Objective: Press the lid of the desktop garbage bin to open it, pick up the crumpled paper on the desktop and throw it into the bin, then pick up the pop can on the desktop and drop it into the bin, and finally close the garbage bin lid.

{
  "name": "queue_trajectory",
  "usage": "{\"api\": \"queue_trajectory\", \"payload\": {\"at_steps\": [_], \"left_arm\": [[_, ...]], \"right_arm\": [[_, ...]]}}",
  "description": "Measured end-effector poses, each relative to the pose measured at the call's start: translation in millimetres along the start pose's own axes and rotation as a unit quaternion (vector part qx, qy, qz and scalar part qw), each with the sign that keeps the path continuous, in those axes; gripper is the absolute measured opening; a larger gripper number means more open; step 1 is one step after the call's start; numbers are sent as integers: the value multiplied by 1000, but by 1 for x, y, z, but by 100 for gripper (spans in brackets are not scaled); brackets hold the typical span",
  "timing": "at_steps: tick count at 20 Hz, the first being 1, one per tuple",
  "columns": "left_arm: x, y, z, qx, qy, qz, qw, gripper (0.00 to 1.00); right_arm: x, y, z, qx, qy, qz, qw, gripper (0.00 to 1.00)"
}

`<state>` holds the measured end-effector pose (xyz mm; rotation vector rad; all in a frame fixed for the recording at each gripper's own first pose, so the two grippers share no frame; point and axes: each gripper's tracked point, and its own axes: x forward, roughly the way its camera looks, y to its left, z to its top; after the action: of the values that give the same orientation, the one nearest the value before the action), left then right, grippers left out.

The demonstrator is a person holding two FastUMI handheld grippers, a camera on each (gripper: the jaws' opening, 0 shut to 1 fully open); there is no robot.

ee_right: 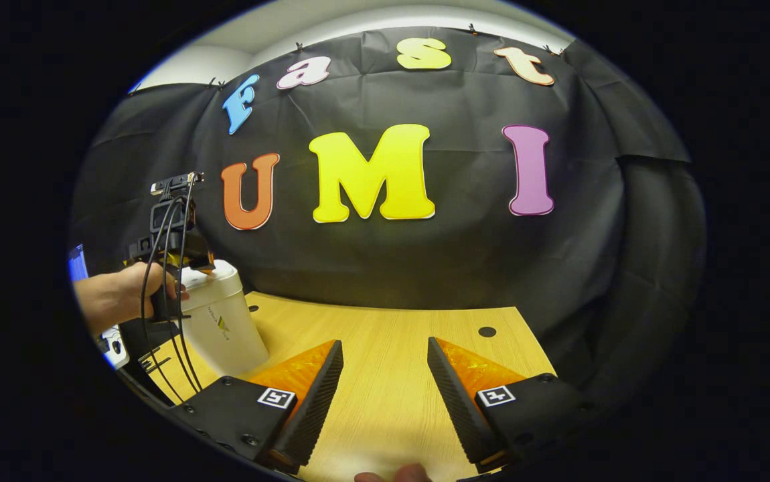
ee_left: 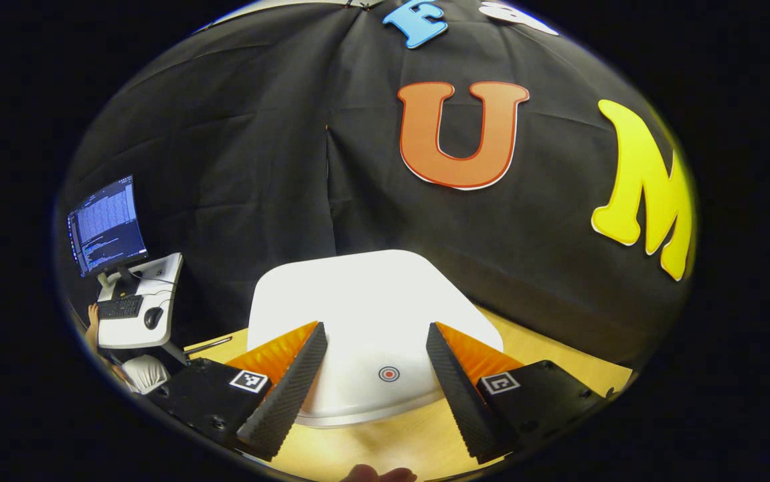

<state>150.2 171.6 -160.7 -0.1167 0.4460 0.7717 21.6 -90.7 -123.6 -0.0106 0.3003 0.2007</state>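
Note:
The white garbage bin's lid [ee_left: 371,314] lies flat and down just ahead of my left gripper [ee_left: 375,331], which is open with its fingers spread over the lid's near half. A small red ring mark [ee_left: 389,373] sits on the lid between them. In the right gripper view the white bin [ee_right: 221,318] stands at the table's left, with a hand [ee_right: 114,294] holding the left gripper [ee_right: 171,248] above its lid. My right gripper [ee_right: 383,348] is open over bare wooden table [ee_right: 385,388], with nothing between its fingers.
A side desk with a monitor [ee_left: 107,224], keyboard [ee_left: 119,306] and mouse stands far left beyond the table. The black cloth wall closes off the table's back. Two round holes [ee_right: 487,331] mark the tabletop near its far edge.

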Motion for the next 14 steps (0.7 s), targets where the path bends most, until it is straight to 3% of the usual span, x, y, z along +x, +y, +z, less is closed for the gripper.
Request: {"api": "queue_trajectory", "payload": {"at_steps": [8,14], "left_arm": [[-4,-6,6,-4,-37,-18,999,99],[-25,-1,19,-20,-46,-72,996,100]], "right_arm": [[-3,-12,-4,11,7,-16,1000,83],[-7,4,16,-1,-23,-15,1000,83]]}}
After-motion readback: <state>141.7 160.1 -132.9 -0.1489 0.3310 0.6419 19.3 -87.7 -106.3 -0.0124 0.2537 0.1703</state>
